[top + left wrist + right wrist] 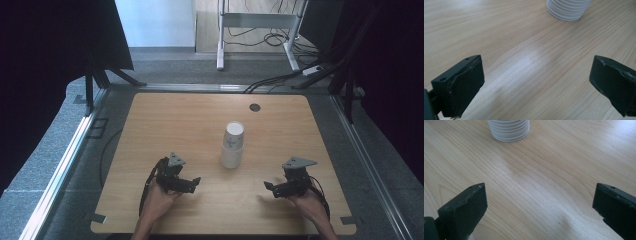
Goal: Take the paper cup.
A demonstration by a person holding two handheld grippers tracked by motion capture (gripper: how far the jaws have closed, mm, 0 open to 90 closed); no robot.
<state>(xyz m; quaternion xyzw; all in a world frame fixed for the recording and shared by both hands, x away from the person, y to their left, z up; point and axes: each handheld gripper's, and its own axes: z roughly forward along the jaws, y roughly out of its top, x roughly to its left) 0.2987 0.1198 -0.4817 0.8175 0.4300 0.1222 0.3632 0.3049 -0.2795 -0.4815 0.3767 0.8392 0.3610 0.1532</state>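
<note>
Table (165,120): light wood top, rounded corners, grain lengthwise, standing on grey carpet floor (50,150). Small dark round cable hole (255,107) near far edge, right of centre. Stack of white paper cups (233,145) upside down near table middle, rims down, touching wood; ribbed stacked rims seen in both gripper views.

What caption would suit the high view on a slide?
Two hand-held claws, left claw and right claw, open, flank a stack of paper cups on a wooden table.
</note>
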